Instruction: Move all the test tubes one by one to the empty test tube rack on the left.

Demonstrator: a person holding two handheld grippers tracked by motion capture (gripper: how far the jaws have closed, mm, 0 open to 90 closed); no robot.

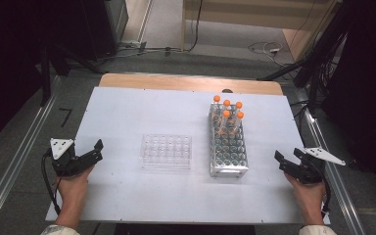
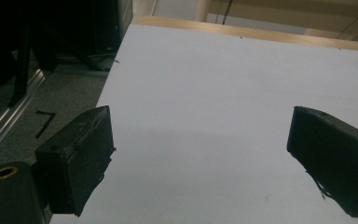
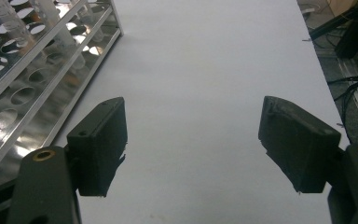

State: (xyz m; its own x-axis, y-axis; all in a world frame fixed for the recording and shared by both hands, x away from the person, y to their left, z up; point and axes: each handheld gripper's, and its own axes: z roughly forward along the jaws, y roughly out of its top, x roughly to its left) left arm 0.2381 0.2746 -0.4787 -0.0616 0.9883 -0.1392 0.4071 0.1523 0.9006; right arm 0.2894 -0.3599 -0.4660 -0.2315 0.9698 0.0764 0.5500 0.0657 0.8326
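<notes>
Table top: smooth matt white sheet [image 1: 127, 112] with a pale wood edge strip [image 1: 186, 82] at the far side.
Tube rack: shiny perforated metal rack [image 1: 228, 147], mirror-bright.
Tubes: clear plastic-looking tubes with glossy orange caps [image 1: 226, 103].
Tray: transparent, glossy welled plastic tray [image 1: 166, 152].
Jaws: matt black, slightly rough plastic on the left gripper [image 2: 200, 158] and the right gripper [image 3: 191, 149].

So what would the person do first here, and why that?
Probably reach the right gripper toward the orange-capped tubes at the far end of the metal rack. Both grippers rest open and empty at the table's edges, the right nearest the rack, and the clear tray beside it looks empty.
</notes>
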